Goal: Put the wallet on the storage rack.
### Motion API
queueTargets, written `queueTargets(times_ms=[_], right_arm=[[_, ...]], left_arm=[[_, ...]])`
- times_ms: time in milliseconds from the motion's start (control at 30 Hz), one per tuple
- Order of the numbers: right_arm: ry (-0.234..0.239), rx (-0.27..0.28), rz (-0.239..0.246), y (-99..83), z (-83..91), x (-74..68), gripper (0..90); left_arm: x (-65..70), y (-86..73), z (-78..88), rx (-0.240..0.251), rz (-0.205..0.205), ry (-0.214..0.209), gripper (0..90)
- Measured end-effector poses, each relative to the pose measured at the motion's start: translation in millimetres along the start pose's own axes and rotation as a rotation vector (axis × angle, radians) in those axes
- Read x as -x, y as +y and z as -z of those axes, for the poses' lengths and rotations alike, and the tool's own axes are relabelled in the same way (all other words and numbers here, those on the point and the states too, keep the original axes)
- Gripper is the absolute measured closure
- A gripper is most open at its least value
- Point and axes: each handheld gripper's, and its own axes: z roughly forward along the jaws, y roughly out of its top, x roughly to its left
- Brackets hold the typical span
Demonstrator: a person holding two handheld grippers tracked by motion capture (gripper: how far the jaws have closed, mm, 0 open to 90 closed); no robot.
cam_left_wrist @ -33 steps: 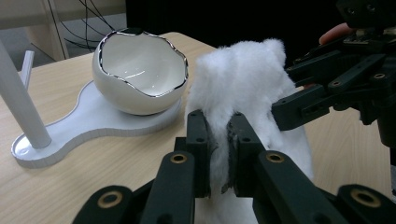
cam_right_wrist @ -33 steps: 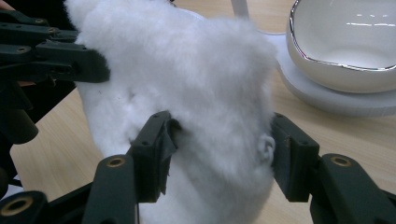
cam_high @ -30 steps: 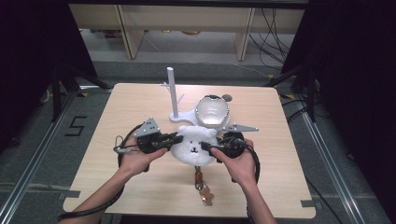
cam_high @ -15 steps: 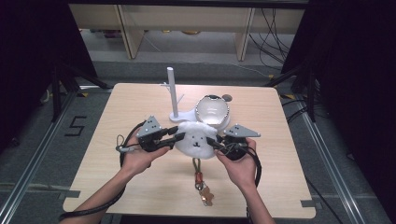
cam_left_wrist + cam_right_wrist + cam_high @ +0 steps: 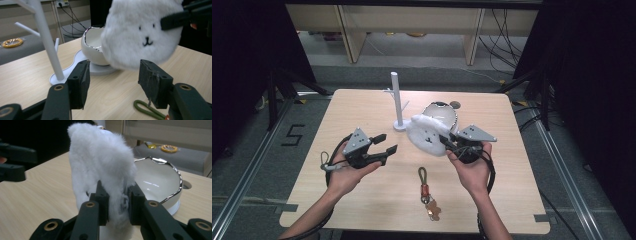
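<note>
A white fluffy plush with a bear face [image 5: 426, 133] hangs just above the table, and my right gripper [image 5: 447, 142] is shut on its edge. In the right gripper view the pads [image 5: 103, 202] pinch the fur of the plush [image 5: 100, 157]. My left gripper [image 5: 383, 145] stands apart to the left of the plush. Its jaws have just been opening and nothing is between them. In the left gripper view the open left gripper [image 5: 113, 85] faces the plush [image 5: 142, 32], and the right gripper's jaw crosses the plush's upper right.
A white branched stand [image 5: 397, 100] and a white egg-shaped bowl [image 5: 441, 112] stand at the table's middle back, right behind the plush. A keychain with a green loop and red clip [image 5: 426, 192] lies near the front edge between my hands.
The right gripper closed on the plush. The left gripper let go of it, opened and drew away to the left. The plush shifted right and back, towards the bowl.
</note>
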Motion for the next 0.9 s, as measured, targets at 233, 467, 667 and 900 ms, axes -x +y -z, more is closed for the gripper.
queueTargets(times_ms=[233, 467, 667, 900], right_arm=[[-0.027, 0.02, 0.001, 14.2, -5.3, 13.6, 75.4], [-0.057, 0.023, -0.001, 26.5, -13.4, 30.0, 75.4], [-0.072, 0.023, 0.006, 32.1, -23.5, 38.4, 75.3], [-0.095, 0.016, 0.016, 35.8, -39.5, 52.3, 75.3]], left_arm=[[-9.6, -13.0, 19.5, -0.028, 0.013, 0.035, 41.0], [-18.6, -24.6, 32.3, -0.032, 0.046, 0.057, 40.9], [-18.9, -30.7, 35.1, -0.046, 0.063, 0.063, 40.9], [-16.8, -36.0, 31.2, -0.05, 0.071, 0.049, 40.9]])
